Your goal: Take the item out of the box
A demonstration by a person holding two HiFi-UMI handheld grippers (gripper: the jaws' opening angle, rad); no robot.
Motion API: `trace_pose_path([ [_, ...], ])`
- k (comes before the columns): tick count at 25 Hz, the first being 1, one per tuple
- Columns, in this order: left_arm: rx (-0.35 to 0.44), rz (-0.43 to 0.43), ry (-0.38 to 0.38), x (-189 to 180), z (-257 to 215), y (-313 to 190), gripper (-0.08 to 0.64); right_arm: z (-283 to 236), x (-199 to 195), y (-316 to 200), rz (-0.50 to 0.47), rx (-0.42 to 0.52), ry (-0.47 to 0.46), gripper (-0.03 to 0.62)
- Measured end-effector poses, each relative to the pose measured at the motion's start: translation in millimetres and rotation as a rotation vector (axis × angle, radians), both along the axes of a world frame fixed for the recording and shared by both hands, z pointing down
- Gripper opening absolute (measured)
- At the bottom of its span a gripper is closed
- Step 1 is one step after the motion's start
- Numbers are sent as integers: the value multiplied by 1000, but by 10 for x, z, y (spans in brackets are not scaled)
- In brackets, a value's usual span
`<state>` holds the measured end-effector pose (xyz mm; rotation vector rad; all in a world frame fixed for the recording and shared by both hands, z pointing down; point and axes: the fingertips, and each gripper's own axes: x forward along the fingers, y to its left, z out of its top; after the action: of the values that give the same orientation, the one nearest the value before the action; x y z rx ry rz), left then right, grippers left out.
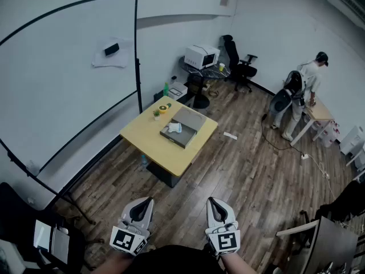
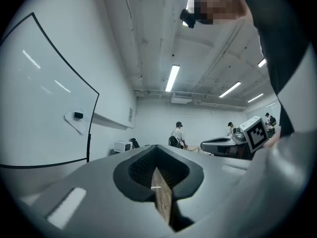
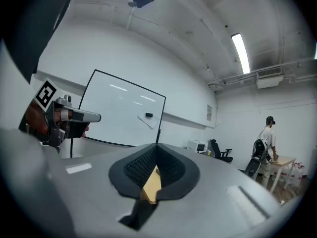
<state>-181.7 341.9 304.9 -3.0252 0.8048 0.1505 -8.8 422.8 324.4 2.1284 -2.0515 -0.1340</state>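
A yellow square table (image 1: 149, 137) stands in the middle of the room. On it lies an open grey box (image 1: 186, 131), with a white and teal item (image 1: 174, 128) lying inside. My left gripper (image 1: 146, 202) and right gripper (image 1: 213, 202) are held low, close to my body, well short of the table. Both point towards it with their jaws closed together and nothing between them. The left gripper view looks over its shut jaws into the room, and so does the right gripper view. Each shows the other gripper off to its side.
A small potted plant (image 1: 156, 114) and a yellow object (image 1: 164, 108) sit at the table's far corner. A large whiteboard on a stand (image 1: 68, 73) fills the left. A person (image 1: 302, 90) stands at a desk (image 1: 319, 112) far right. Wooden floor (image 1: 239, 170) lies between me and the table.
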Motion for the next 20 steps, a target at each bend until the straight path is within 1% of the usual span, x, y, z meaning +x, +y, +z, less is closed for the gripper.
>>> trace_pose_path([
  [7, 0, -1, 2, -4, 6, 21, 0, 38, -21, 7, -1, -12, 0, 6],
  [9, 1, -2, 4, -13, 4, 37, 0, 38, -55, 18, -21, -10, -10, 6],
  [13, -3, -4, 3, -34, 8, 62, 0, -9, -135, 44, -81, 37, -35, 8],
  [18, -5, -7, 1, -31, 22, 111, 0, 41, -80, 84, -62, 23, -27, 9],
  [20, -7, -9, -1, -37, 38, 126, 0, 44, -76, 92, -75, 32, -41, 9],
])
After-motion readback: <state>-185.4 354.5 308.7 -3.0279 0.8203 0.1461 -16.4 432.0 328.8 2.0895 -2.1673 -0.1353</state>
